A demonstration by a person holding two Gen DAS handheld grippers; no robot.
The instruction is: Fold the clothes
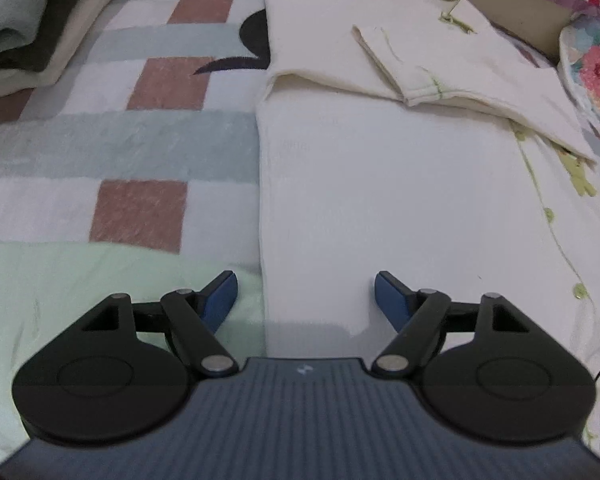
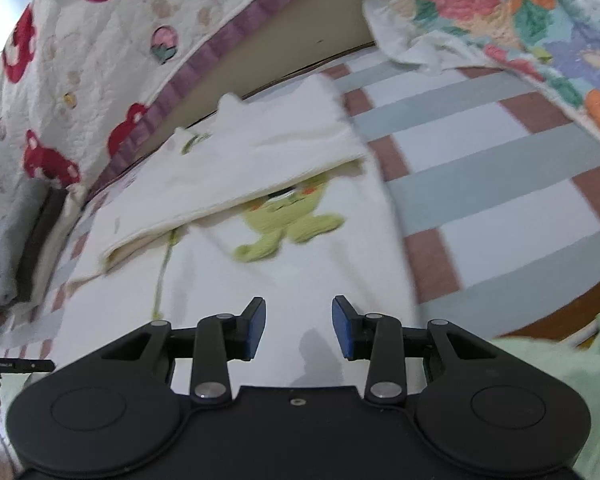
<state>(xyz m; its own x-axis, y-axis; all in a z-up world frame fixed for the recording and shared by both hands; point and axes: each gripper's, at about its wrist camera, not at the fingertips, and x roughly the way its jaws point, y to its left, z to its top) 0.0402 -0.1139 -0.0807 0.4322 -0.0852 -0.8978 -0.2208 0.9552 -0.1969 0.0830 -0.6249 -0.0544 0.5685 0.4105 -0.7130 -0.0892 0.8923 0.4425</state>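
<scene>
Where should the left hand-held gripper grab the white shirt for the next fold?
Probably the near hem corner of the white shirt, at its left edge, coming in low from the near side. That edge lies straight and flat on the checked blanket, directly between the open left hand-held gripper tips. The sleeves are already folded in at the far end.

Green cartoon figure (image 2: 288, 216) motion-blurred, half-covered.

On my bed's checked cover (image 1: 148, 128) lie a half-folded white garment (image 1: 380, 184) mid-bed and stacked folded clothes (image 1: 24, 28) at its far-left corner.
</scene>
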